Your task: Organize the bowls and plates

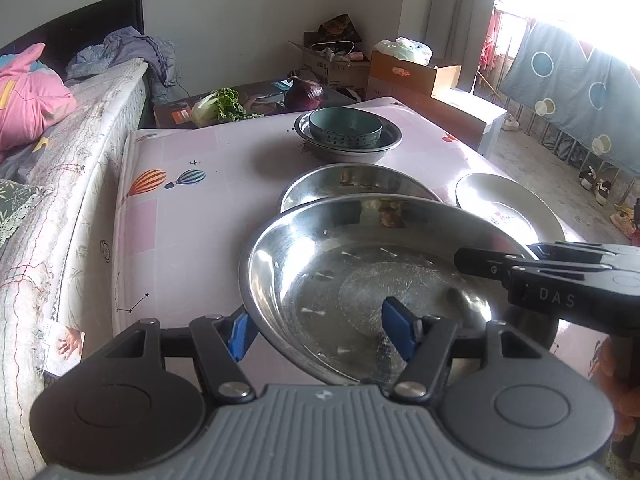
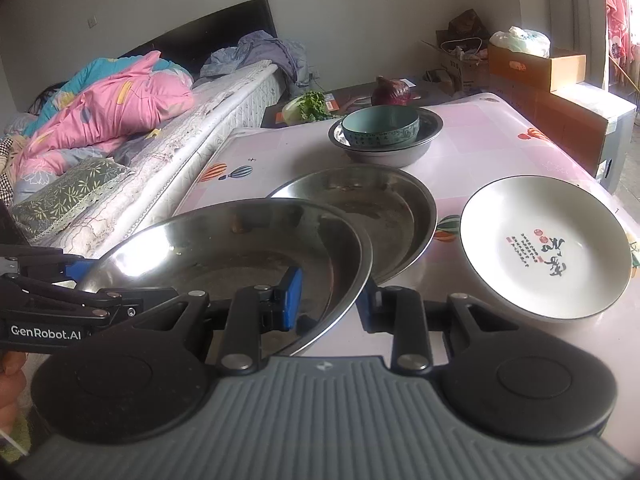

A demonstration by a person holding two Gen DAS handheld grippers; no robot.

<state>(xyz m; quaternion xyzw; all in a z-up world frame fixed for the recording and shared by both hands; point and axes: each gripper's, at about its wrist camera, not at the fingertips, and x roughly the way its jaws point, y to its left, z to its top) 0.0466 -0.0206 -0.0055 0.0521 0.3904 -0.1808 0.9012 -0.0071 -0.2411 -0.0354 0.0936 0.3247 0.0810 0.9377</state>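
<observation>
Steel plate [image 1: 360,280] hangs clamped by both rims, left gripper [image 1: 320,330] at nine o'clock, right gripper [image 2: 330,300] at three, level for stacking.

bowl [image 2: 380,126] in basin [image 2: 386,150], plate [image 2: 544,246] right of pan [image 2: 360,208]

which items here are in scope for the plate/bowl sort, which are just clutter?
In scope:
held steel plate
second steel plate
white ceramic plate
teal bowl
steel basin under the bowl

Clutter:
leafy greens
red cabbage
cardboard boxes
bedding
</observation>
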